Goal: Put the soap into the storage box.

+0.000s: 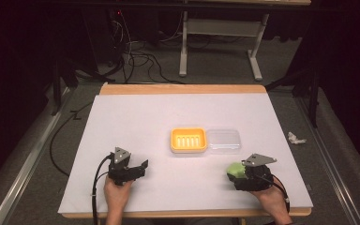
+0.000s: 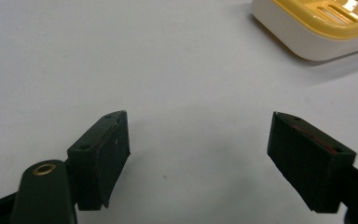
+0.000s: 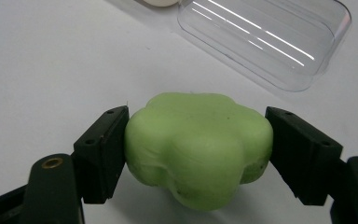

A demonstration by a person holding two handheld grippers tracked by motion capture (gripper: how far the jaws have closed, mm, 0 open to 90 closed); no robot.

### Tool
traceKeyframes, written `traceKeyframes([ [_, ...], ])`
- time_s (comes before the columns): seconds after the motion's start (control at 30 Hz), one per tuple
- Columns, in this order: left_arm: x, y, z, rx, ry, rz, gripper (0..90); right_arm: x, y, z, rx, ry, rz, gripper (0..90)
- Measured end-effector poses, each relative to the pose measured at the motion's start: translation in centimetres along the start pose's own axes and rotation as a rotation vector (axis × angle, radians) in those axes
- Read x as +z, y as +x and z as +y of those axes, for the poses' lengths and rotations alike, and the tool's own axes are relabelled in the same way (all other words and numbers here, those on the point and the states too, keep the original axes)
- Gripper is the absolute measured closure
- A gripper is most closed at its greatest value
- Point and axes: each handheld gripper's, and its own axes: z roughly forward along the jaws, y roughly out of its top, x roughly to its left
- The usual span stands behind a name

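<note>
Fingers of the left gripper stand spread apart over bare white table near its front edge. Mid-table sits a rounded-rectangular yellow soap dish with a slotted tray, and a clear glossy plastic lid touches its right side. Toward the front right corner, the right gripper clamps a smooth, pale green, flower-lobed soap.

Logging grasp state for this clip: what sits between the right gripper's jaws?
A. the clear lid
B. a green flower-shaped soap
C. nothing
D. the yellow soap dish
B: in the right gripper view both jaws of the right gripper press the sides of the green soap; the clear lid lies beyond it.
</note>
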Motion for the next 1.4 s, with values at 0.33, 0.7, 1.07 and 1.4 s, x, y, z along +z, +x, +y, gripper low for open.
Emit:
traceKeyframes([
  [0.33,0.0,0.0,0.0,-0.005,-0.005,-0.004,21.5,-0.2,0.4,1.2,-0.039,-0.014,0.003,25.8],
  [0.7,0.0,-0.1,0.0,-0.008,-0.007,-0.003,21.4,-0.2,0.9,3.3,-0.075,-0.048,0.018,25.8],
  [1.07,0.0,-0.1,0.0,-0.005,-0.005,-0.006,21.3,-0.1,1.5,5.8,-0.119,-0.064,0.034,25.8],
  [1.4,-0.1,0.0,0.0,-0.001,-0.001,-0.008,21.2,0.7,1.7,8.0,-0.114,-0.081,0.058,25.8],
])
